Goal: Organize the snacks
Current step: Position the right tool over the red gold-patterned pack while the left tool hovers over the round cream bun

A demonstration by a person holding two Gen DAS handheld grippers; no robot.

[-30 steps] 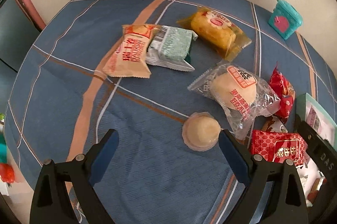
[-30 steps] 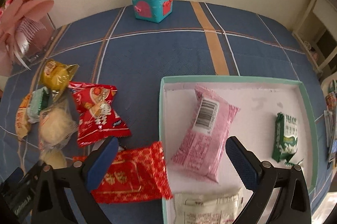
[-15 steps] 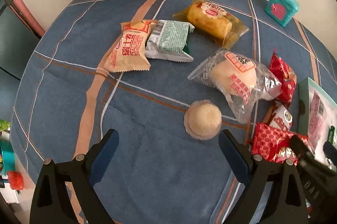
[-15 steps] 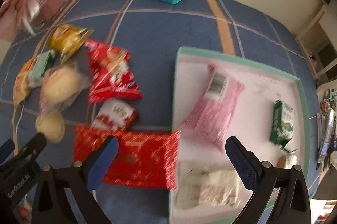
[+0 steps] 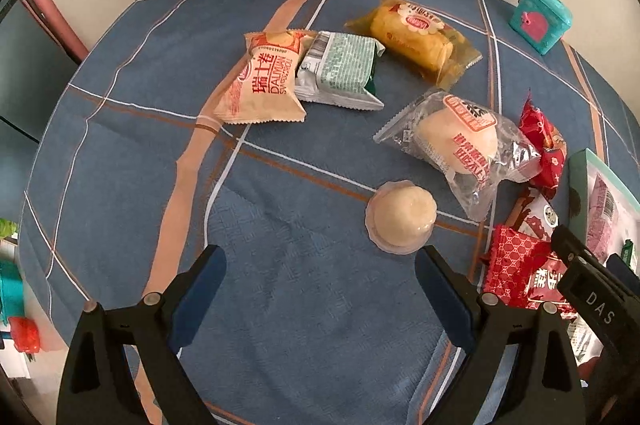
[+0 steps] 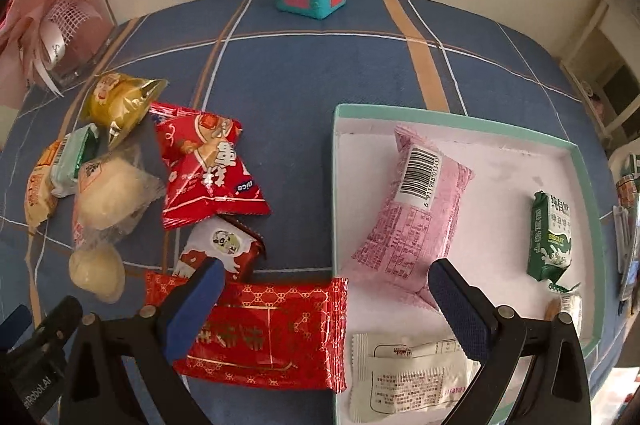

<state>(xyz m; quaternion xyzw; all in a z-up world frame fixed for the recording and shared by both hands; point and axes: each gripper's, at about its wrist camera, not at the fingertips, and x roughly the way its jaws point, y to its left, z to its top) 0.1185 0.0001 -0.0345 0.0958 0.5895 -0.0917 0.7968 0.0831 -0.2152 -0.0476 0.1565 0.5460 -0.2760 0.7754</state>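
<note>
Most snacks sit loose on the blue plaid desk (image 6: 304, 73): the round jelly cup (image 5: 401, 215) just beyond the left tool (image 5: 320, 267), which is spread wide, holding nothing. The right tool (image 6: 324, 283), also released, hovers over the flat red packet (image 6: 264, 333) touching the tray (image 6: 452, 117), where the pink packet (image 6: 416, 213) lies.
</note>
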